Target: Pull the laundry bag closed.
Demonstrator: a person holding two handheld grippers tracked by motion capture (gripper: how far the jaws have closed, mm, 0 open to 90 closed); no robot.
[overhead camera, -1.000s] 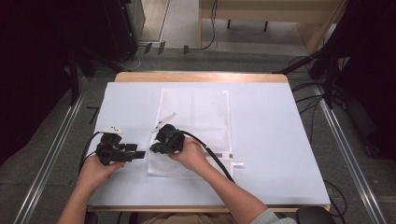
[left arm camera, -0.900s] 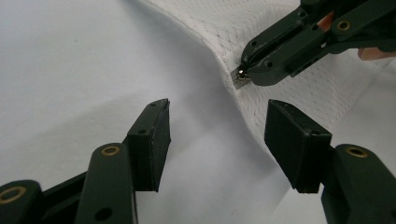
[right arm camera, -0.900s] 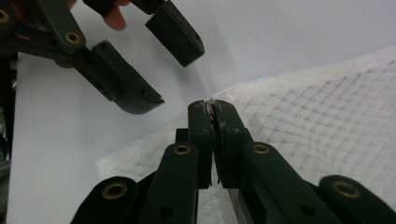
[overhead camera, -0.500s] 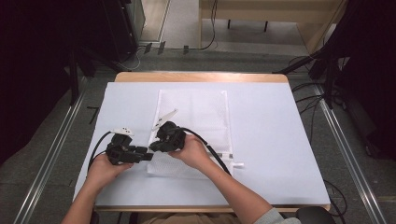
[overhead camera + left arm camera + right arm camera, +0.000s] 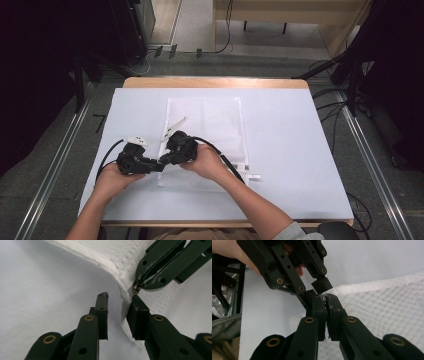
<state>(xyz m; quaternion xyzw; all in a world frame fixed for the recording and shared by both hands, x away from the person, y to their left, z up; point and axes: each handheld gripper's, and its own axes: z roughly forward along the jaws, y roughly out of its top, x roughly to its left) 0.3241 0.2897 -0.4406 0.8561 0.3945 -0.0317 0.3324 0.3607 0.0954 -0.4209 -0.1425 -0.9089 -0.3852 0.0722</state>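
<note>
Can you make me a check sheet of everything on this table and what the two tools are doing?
Surface: white table cover, wooden edge at the far side.
Job's things: white mesh bag lying flat; its near left corner is lifted, with a small metal zipper pull there.
Clutter: nothing seen.
Grippers: right tool shut on the zipper pull; left tool has just been closing around the bag's edge, jaws not yet pressing.
Cables: black cable trails from the right tool across the bag.
Surroundings: grey floor, metal rails, dark stands.
</note>
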